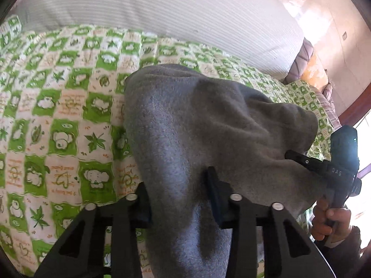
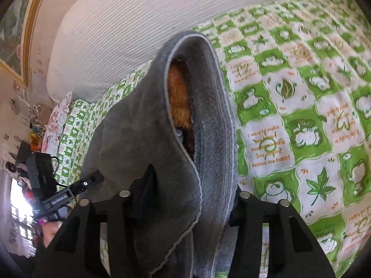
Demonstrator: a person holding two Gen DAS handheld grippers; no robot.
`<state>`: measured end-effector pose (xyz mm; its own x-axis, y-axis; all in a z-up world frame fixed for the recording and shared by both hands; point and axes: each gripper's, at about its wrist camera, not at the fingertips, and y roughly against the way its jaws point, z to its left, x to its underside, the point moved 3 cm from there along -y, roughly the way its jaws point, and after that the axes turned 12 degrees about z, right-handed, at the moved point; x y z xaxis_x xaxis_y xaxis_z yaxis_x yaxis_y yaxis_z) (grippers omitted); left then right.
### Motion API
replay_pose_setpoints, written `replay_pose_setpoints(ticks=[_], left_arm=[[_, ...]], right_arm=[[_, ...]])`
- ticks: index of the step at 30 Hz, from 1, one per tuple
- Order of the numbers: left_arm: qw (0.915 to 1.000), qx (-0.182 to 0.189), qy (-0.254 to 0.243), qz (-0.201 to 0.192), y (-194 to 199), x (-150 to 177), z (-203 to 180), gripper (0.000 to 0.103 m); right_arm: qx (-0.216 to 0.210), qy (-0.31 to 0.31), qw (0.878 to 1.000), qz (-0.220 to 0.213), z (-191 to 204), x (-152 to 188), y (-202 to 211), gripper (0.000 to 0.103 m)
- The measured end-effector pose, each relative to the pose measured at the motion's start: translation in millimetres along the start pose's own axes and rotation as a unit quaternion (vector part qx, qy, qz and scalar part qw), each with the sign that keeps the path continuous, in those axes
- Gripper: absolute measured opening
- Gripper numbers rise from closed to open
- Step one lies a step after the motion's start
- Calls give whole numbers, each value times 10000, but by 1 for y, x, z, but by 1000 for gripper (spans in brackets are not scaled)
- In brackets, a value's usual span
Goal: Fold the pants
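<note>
L tool [image 1: 178,199]: grey pants [image 1: 185,125] are clamped between its black fingers [image 1: 214,185], fabric bunched and lifted off the bed; the lower part of the cloth is cut off by the frame edge. R tool [image 2: 192,199]: jaws are closed on a folded edge of the same pants [image 2: 143,127]; its right fingertip is hidden behind the cloth. A rust-orange lining [image 2: 178,97] is glimpsed inside the opening, detail hard to make out. Both tools are angled down twd the bed. In the left wrist view the R tool is seen at the far right, gripped by a hand [image 1: 329,220], partly cropped. Pants are fleecy, thick, w/ a pale stitched hem. Bedsheet [image 1: 58,115] is a green-white check w/ cartoon prints. A ribbed white pillow [image 2: 127,23] is seen behind.
</note>
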<state>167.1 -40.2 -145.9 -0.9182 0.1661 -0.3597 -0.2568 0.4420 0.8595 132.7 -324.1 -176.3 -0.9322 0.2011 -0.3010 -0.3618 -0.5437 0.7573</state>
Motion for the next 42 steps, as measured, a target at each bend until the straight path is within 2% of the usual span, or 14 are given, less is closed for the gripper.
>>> replay_pose_setpoints(ticks=[2,5,12,18,26,34,42], left_arm=[[10000,18,42,-59,5,3,1,30],[9998,64,122,-120,13,8,4,27],[9994,-32,181,-288,36,23,5,23],[9979,-248,319,-498,60,35,20,21],[9938,-469,635,-789,95,48,59,20],[9870,-590,1107,-1008,118,63,101,20],[9803,-695,1369,-1238,135,68,125,20]], right_arm=[[101,175,9997,-111,8,0,2,44],[-24,205,9994,-265,16,-2,7,38],[-310,178,9988,-326,28,4,8,33],[-658,186,9972,-310,57,12,0,32],[-941,328,9950,-78,106,8,-33,31],[-995,765,9919,204,156,-4,-64,31],[-1018,1069,9884,348,185,-14,-81,31]])
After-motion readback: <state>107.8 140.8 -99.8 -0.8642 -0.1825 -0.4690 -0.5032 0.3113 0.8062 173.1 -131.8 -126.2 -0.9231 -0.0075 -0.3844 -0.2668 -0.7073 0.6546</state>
